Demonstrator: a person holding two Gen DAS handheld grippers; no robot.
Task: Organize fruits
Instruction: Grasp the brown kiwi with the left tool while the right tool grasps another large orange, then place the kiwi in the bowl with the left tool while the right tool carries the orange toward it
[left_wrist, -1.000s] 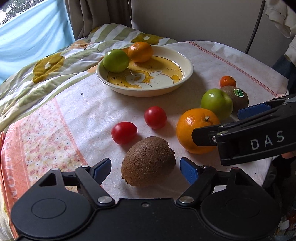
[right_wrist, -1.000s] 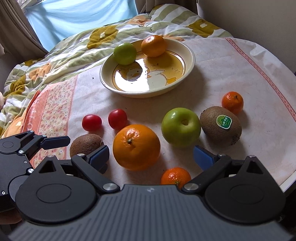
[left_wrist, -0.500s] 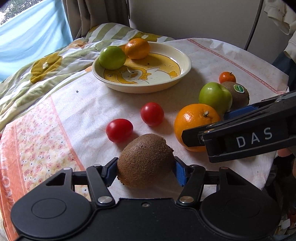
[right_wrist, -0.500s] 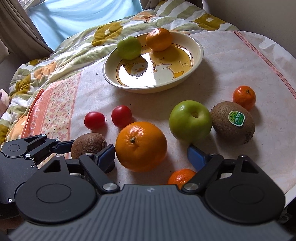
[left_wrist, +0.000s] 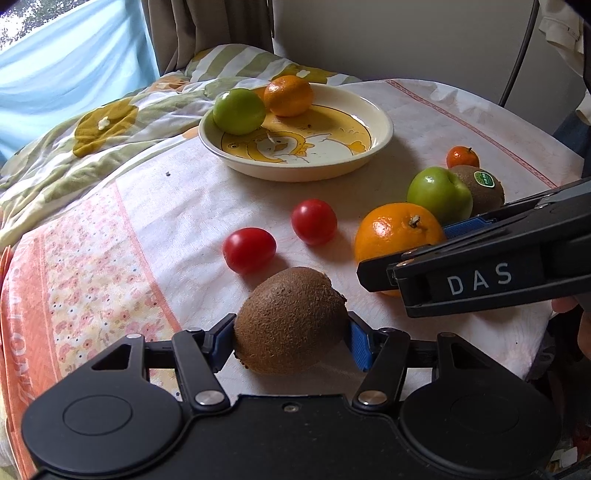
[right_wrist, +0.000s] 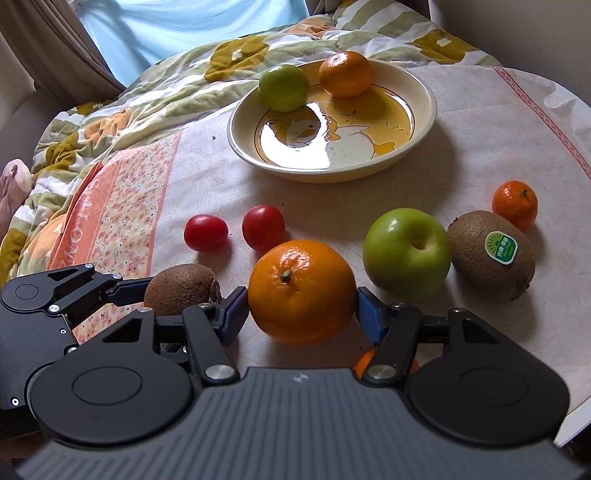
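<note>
My left gripper (left_wrist: 290, 338) is shut on a brown kiwi (left_wrist: 291, 319), which also shows in the right wrist view (right_wrist: 181, 284). My right gripper (right_wrist: 301, 312) is shut on a large orange (right_wrist: 301, 291), seen too in the left wrist view (left_wrist: 399, 230). A cream duck plate (right_wrist: 424, 122) at the back holds a green fruit (right_wrist: 283, 87) and a mandarin (right_wrist: 345, 74). Two red tomatoes (right_wrist: 205, 232) (right_wrist: 263, 227), a green apple (right_wrist: 406, 249), a stickered kiwi (right_wrist: 491, 253) and a small mandarin (right_wrist: 514, 199) lie on the cloth.
Another small orange fruit (right_wrist: 364, 360) is mostly hidden under my right gripper. A flowered quilt (right_wrist: 147, 92) lies bunched at the left and back. The table edge (right_wrist: 569, 424) runs close at the right. A wall and a cable (left_wrist: 517, 59) stand behind.
Both grippers have moved forward and closed: the left one onto the brown kiwi, the right one onto the large orange. The other fruits have not moved.
</note>
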